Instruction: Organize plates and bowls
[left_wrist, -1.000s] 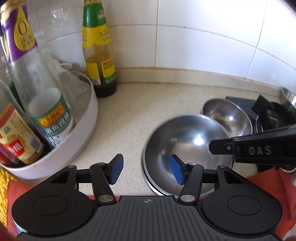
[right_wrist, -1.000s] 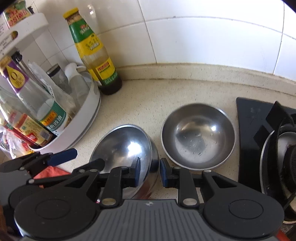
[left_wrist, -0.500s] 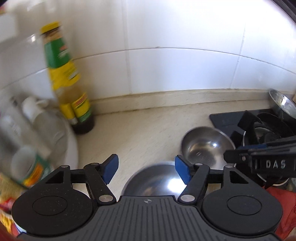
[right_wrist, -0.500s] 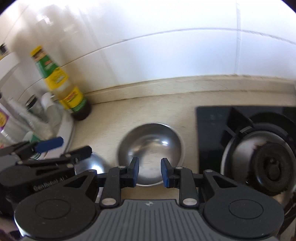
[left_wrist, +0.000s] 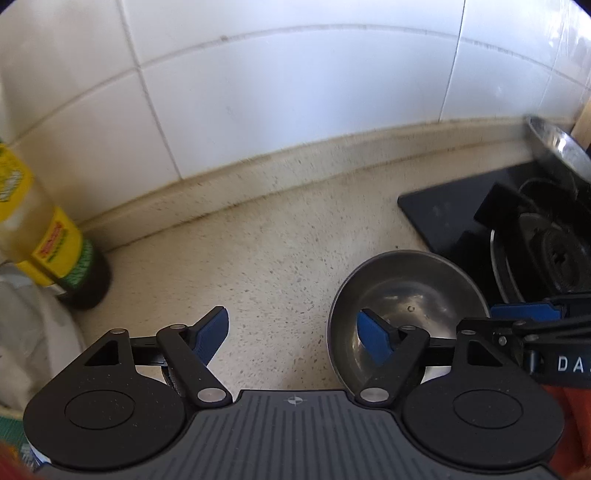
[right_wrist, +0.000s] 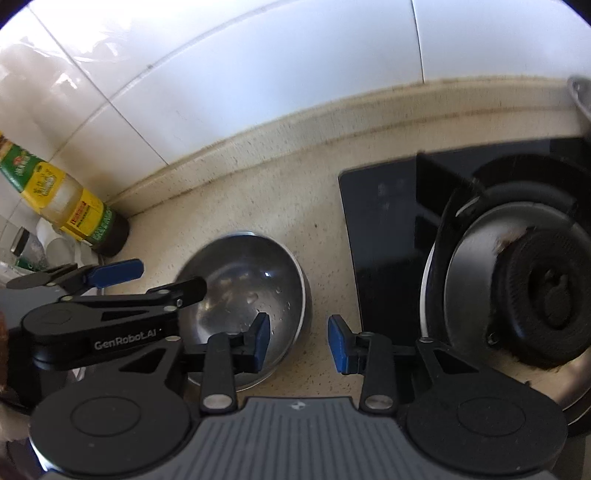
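Both grippers shifted toward stove (right_wrist: 517, 288), left gripper (left_wrist: 295, 332) opened wide, right gripper (right_wrist: 299, 341) part-open, empty

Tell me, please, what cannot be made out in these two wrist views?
- Steel bowl: in the left wrist view its near rim is hidden behind the left tongs.
- Sauce bottle: both views cut off its top at the frame edge, and the label print is too blurred to read.
- Metal vessel behind the stove: cut off at the right edge of both views.
- Right tongs: open, with only part of one finger showing in the left wrist view.
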